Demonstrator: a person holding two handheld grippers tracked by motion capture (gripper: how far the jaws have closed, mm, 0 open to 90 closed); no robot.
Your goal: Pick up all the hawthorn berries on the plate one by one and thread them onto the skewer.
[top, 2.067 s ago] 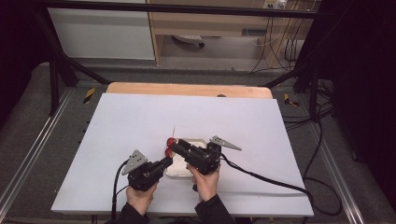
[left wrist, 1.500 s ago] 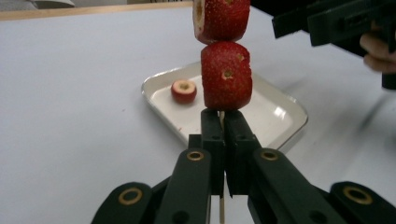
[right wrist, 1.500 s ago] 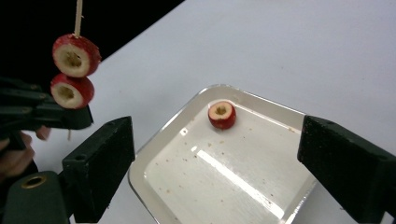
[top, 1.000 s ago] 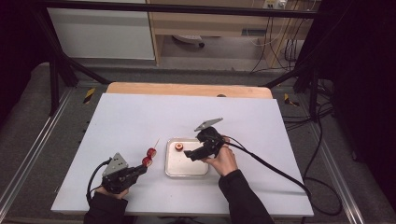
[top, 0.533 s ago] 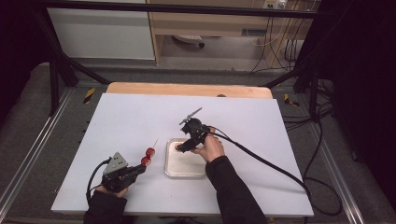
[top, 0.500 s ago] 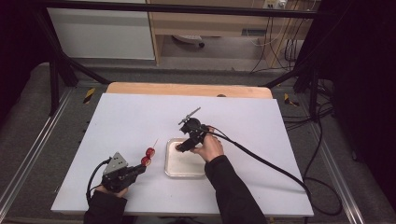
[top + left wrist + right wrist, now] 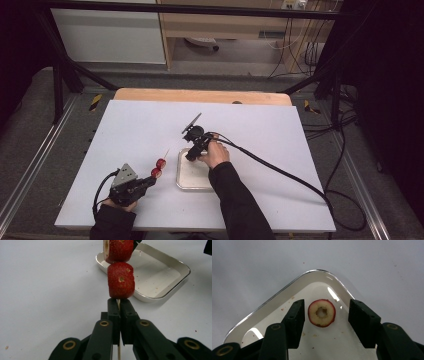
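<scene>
My left gripper (image 7: 146,182) rests at the near left of the white table, shut on a thin wooden skewer (image 7: 118,305). Two red strawberry pieces (image 7: 121,280) are threaded on it just past the fingertips, seen also from above as strawberry pieces (image 7: 159,167). My right gripper (image 7: 190,156) hangs over the far left corner of the metal tray (image 7: 192,182). In that corner lies a round fruit slice (image 7: 322,313) with a red rim and a hole. It sits between the right gripper (image 7: 325,312) jaws, which have just been closing; the pads stand clear of it.
The tray (image 7: 274,300) holds only crumbs besides the slice. A wooden board edge (image 7: 200,95) runs along the table's far side. The right gripper's cable (image 7: 280,172) trails to the right across the white sheet (image 7: 260,130).
My right gripper has moved left and lower onto the tray's far corner, and its jaws have narrowed around the slice. The left gripper and skewer have stayed put.
</scene>
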